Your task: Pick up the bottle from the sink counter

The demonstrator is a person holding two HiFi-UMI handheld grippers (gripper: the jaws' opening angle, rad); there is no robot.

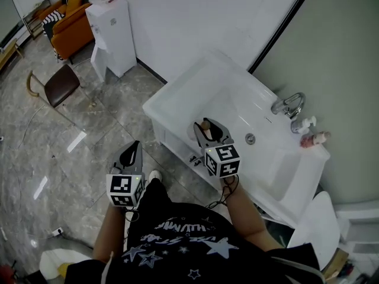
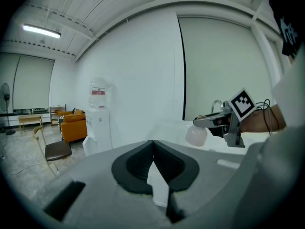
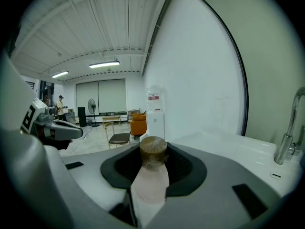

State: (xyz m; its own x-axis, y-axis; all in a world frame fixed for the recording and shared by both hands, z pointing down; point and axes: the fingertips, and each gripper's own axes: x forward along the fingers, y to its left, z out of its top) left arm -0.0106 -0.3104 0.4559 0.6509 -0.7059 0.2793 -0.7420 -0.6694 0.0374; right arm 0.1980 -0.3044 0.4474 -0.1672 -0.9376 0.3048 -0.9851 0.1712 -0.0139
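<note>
A pale pink bottle [image 3: 150, 182] with a brown cap [image 3: 153, 150] stands between the jaws of my right gripper [image 3: 153, 166], which is shut on it. In the head view that gripper [image 1: 207, 134] hovers over the front of the white sink counter [image 1: 189, 90], the bottle's cap [image 1: 205, 124] showing at its tip. From the left gripper view the bottle [image 2: 196, 135] hangs below the right gripper [image 2: 220, 121]. My left gripper [image 2: 153, 149] is shut with nothing in it, and is held over the floor [image 1: 131, 157] to the left of the counter.
A chrome faucet [image 1: 288, 105] rises at the back of the basin [image 1: 260, 152]. A small pump bottle and a pink bottle [image 1: 312, 137] stand right of it. A water dispenser [image 1: 112, 34], a brown chair [image 1: 59, 84] and an orange sofa [image 1: 71, 25] stand on the tiled floor.
</note>
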